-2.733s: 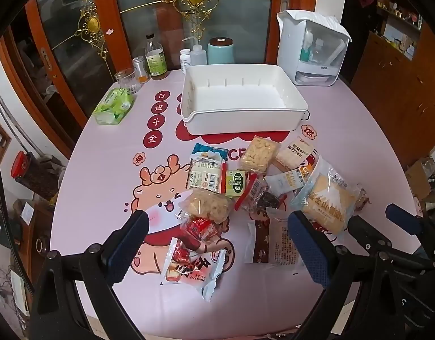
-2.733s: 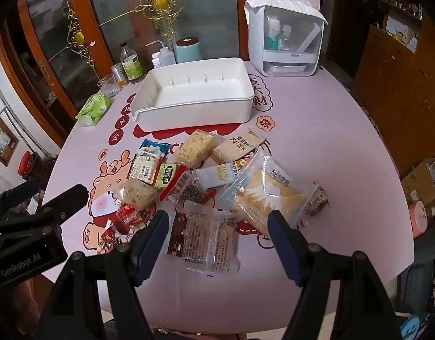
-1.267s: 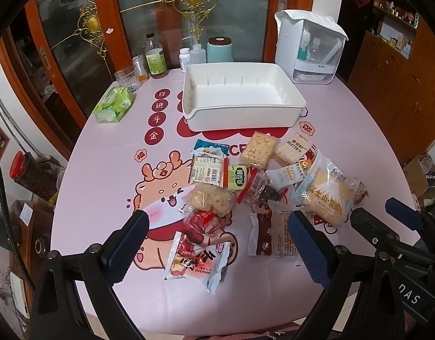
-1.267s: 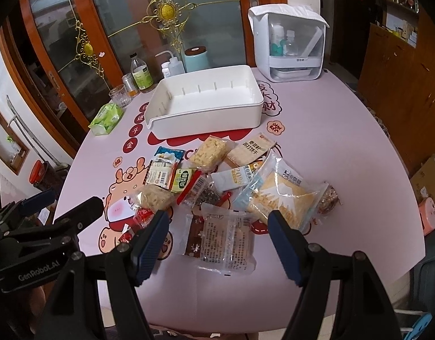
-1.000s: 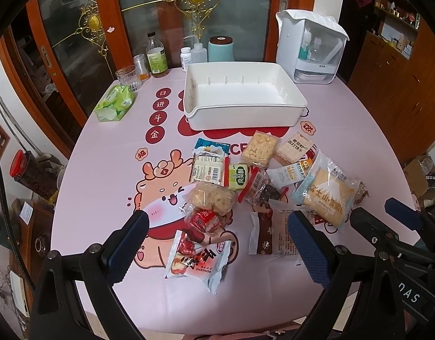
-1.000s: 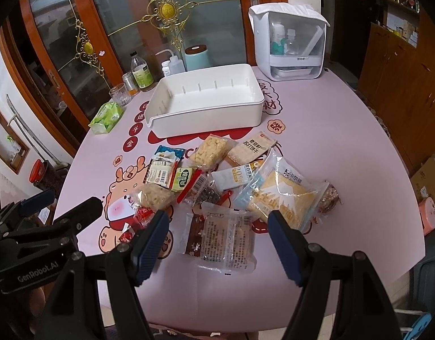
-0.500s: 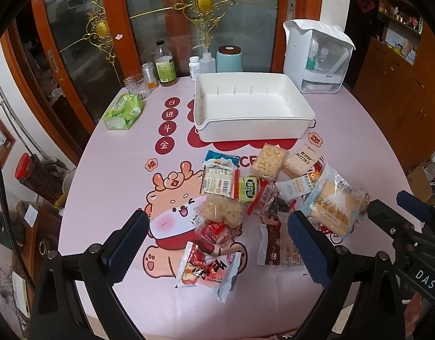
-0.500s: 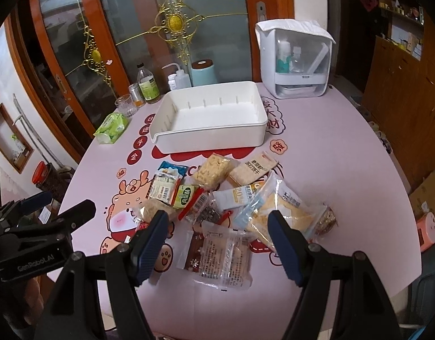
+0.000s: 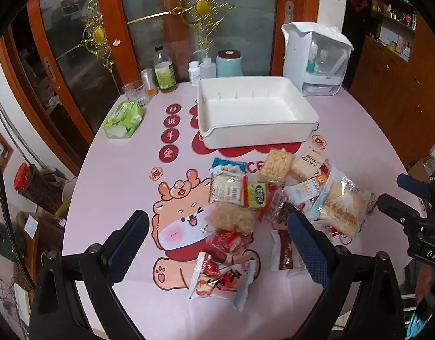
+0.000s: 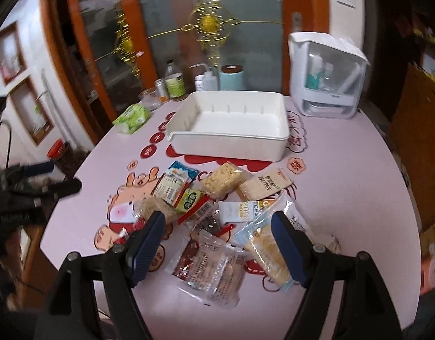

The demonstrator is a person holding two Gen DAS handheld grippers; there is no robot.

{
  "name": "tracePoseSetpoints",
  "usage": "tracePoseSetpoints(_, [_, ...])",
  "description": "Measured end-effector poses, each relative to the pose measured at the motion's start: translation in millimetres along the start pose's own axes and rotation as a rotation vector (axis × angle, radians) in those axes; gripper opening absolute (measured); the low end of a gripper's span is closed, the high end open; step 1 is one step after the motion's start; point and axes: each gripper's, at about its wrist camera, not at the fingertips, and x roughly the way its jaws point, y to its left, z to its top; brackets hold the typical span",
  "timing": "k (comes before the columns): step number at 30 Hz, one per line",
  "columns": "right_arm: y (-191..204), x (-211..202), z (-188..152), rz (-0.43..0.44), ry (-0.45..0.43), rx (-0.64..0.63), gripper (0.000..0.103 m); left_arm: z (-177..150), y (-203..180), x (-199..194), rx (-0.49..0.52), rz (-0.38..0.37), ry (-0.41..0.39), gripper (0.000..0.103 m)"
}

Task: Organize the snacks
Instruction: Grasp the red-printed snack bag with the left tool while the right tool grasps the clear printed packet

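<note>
Left wrist view
Snacks (image 9: 277,198): loose pile of packets on the pink desk (image 9: 127,175), just in front of the white bin (image 9: 254,134), whose long side runs left-right.
Left gripper (image 9: 217,243): jaws apart, empty, above the red-and-white packet (image 9: 220,277).

Right wrist view
Clear-wrapped packet (image 10: 211,266): lying between the jaws, long axis toward the bin.
Right gripper (image 10: 217,243): jaws opening, touching nothing.

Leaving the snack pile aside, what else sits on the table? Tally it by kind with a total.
White bin: 1
Green tissue pack: 1
Bottles: 3 (green-label bottle, white pill bottle, squeeze bottle)
Glass: 1
Small jar: 1
Teal canister: 1
White storage case: 1
Total: 9
</note>
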Motion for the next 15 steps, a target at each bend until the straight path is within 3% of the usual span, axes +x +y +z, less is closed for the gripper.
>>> tracePoseSetpoints(4, [-1,22,-16,0.019,0.069,-0.034,0.078,-9,19,21,-0.015,-0.011,0.055,0.098])
tracePoseSetpoints(9, [3,53,-37,0.047,0.183,0.026,0.078,-31,29,55,-0.046,-0.048,0.156,0.098])
tracePoseSetpoints(15, [1,98,-58,0.052,0.325,0.127,0.078,-63,9,92,0.081,-0.102,0.256,0.098])
